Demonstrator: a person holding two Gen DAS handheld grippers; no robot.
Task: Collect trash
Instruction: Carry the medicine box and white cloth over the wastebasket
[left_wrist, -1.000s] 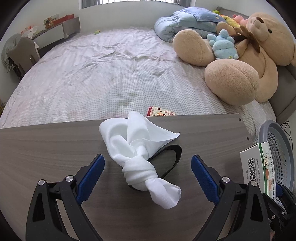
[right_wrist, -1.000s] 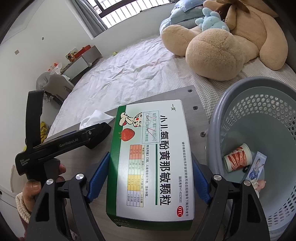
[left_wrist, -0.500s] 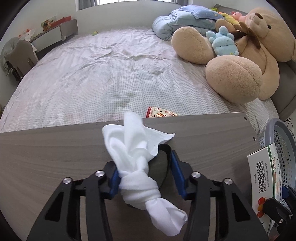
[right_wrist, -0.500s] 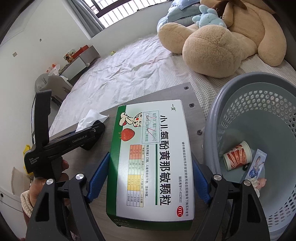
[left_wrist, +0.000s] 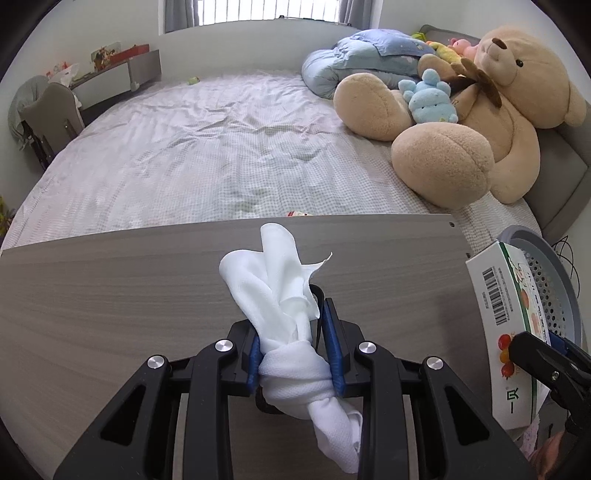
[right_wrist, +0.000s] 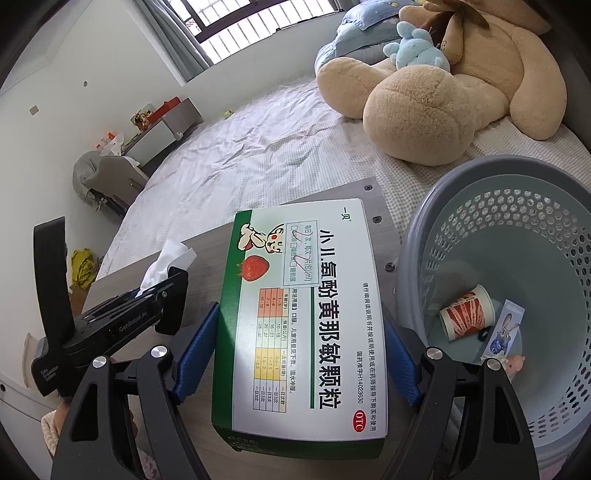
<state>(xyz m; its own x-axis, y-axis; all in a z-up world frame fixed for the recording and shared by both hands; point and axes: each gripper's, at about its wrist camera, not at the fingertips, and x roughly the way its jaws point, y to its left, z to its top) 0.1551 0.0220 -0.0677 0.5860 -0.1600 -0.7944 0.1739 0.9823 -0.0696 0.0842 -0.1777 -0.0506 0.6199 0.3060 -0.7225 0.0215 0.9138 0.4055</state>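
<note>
Behind the wooden table (left_wrist: 110, 295) stretched a bed (left_wrist: 207, 147) with a big teddy bear (left_wrist: 480, 122). Over the table, the left gripper (left_wrist: 295, 354) was closing its jaws on a knotted white cloth (left_wrist: 280, 295). The right gripper (right_wrist: 295, 354) clamped a medicine box (right_wrist: 306, 314) beside the grey basket (right_wrist: 535, 236), which held a paper cup (right_wrist: 467, 315).

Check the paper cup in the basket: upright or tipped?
Tipped. The paper cup lies on its side on the basket floor, its open mouth facing right.
</note>
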